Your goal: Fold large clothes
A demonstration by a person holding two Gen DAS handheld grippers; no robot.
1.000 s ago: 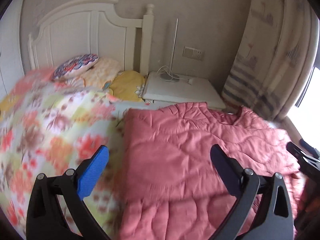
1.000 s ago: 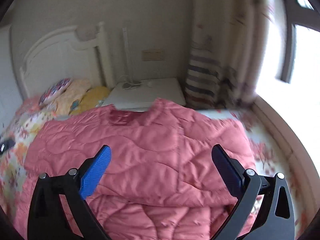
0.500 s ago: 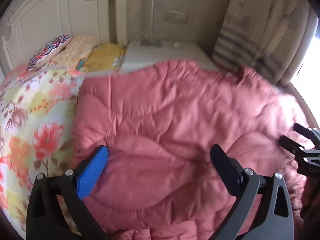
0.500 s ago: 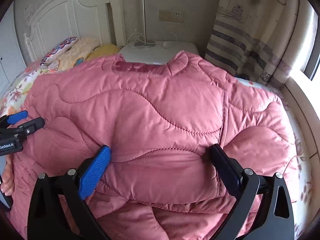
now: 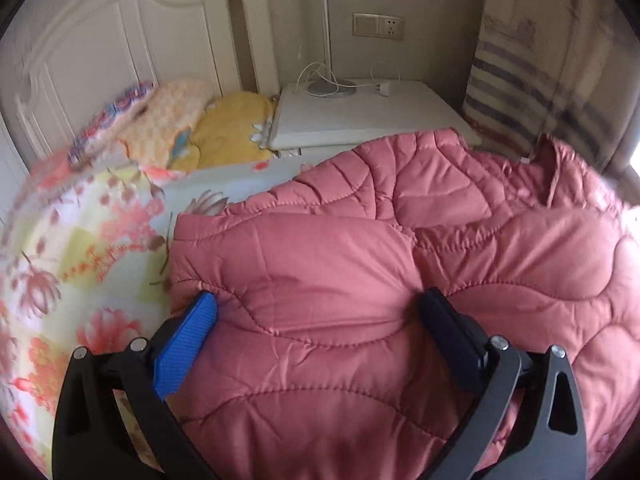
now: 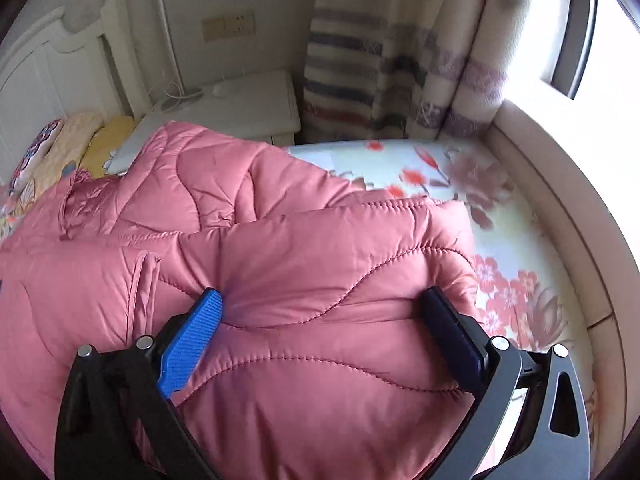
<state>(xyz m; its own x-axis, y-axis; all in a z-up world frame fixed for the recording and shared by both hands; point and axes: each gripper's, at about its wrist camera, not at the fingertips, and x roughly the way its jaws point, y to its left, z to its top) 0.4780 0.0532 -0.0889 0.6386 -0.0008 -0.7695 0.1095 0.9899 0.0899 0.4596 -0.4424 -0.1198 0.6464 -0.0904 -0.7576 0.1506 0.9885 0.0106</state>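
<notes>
From the left wrist, the left tool [image 5: 316, 312] is sitting with its jaws spread wide, pressing into the pink jacket [image 5: 400, 248] lying on the flowered bed [image 5: 80, 264]. From the right wrist, the right tool [image 6: 320, 308] is likewise gaping apart over the jacket [image 6: 304, 264], beside the curtain [image 6: 400, 80].

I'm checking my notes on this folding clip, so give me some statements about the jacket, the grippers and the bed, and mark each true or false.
1. The pink quilted jacket lies on a floral bedspread. True.
2. The left gripper is shut tight. False: its jaws stand wide apart, with jacket fabric between them.
3. The right gripper is open over the jacket. True.
4. The white nightstand holds a stack of books. False: it holds a lamp base and cables.
5. A striped curtain hangs near the nightstand. True.
</notes>
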